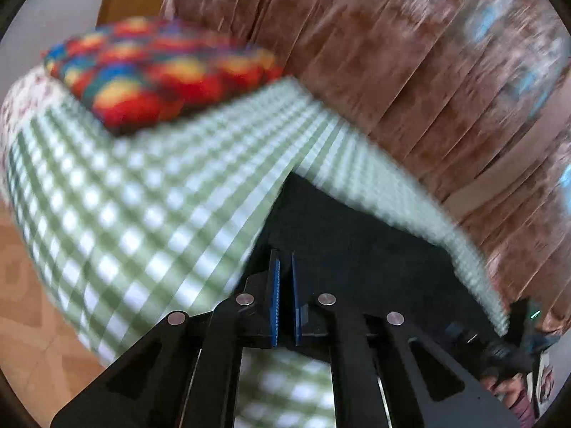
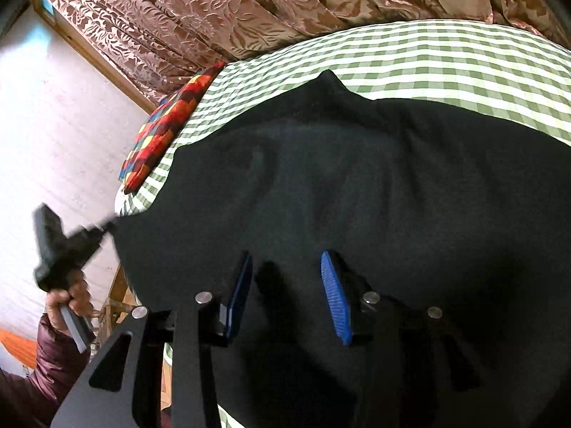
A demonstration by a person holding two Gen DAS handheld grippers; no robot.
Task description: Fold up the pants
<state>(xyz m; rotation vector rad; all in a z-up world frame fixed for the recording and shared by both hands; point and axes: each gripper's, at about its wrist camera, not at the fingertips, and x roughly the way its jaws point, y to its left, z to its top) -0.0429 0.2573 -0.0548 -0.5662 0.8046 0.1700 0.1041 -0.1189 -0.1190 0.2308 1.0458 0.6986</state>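
The black pants (image 2: 357, 196) lie spread on a bed with a green-and-white checked sheet (image 2: 446, 57). My right gripper (image 2: 285, 274) is open, its blue pads (image 2: 335, 299) just above the near part of the pants. My left gripper (image 1: 284, 267) is shut on an edge of the pants (image 1: 339, 224), its blue pads pressed close together. In the right wrist view the left gripper (image 2: 107, 228) holds the pants' left edge, lifted off the side of the bed. The left wrist view is blurred by motion.
A multicoloured patterned cushion (image 1: 160, 71) lies on the checked sheet (image 1: 125, 196) at the far end of the bed. Brown floral curtains (image 2: 214, 10) hang behind the bed. A white wall (image 2: 46, 125) is at the left.
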